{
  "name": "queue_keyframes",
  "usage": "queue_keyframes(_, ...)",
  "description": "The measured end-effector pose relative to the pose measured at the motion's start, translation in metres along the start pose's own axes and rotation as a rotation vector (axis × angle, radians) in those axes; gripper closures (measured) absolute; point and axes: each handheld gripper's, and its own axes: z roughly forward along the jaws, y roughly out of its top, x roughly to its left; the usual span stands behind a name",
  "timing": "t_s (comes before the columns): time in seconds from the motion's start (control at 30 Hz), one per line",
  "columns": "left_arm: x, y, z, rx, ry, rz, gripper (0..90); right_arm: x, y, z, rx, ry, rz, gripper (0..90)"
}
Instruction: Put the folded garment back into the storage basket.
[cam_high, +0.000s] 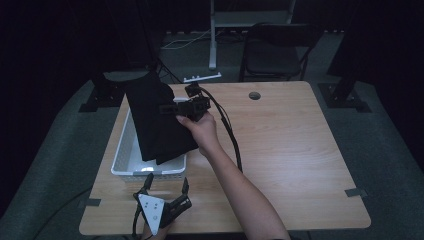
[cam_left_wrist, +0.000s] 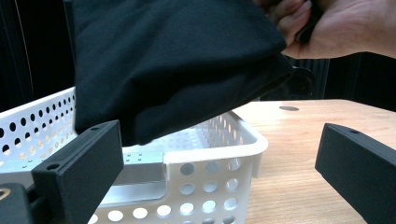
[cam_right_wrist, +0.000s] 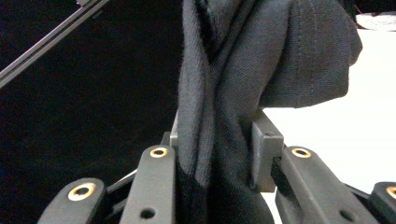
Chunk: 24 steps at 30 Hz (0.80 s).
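Note:
A folded black cloth (cam_high: 157, 125) hangs over the white perforated basket (cam_high: 122, 145) at the table's left. My right gripper (cam_high: 172, 107) is shut on the cloth's upper edge, held by a hand reaching in from the lower right. In the right gripper view the dark fabric (cam_right_wrist: 219, 121) is pinched between the two pads. From the left gripper view the cloth (cam_left_wrist: 177, 60) dangles above the basket (cam_left_wrist: 219, 154), its lower end just over the rim. My left gripper (cam_high: 165, 187) rests near the table's front edge, jaws spread wide with nothing between them, pointing at the basket.
A light wooden table (cam_high: 280, 150) stretches to the right, with a cable hole (cam_high: 254, 95) near its far edge. A black cable (cam_high: 230, 135) trails from the right gripper across the table. A folding chair (cam_high: 275, 50) stands beyond the table.

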Motion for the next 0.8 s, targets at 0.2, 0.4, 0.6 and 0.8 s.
queue_keyframes(0.2,0.000,0.000,0.000,0.000,-0.007,0.002,2.2,0.003,-0.001,0.012,0.011,0.020,-0.005,68.8)
queue_keyframes(0.4,0.000,0.000,0.000,0.003,-0.007,0.001,2.2,0.004,-0.001,0.020,0.013,0.030,-0.004,68.7)
queue_keyframes(0.6,0.000,0.000,0.000,0.001,-0.008,0.001,2.2,0.006,0.000,0.024,-0.003,0.046,-0.001,68.8)
queue_keyframes(0.8,0.000,0.000,0.000,0.000,-0.007,0.000,2.2,0.008,0.002,0.028,-0.015,0.041,-0.009,68.8)
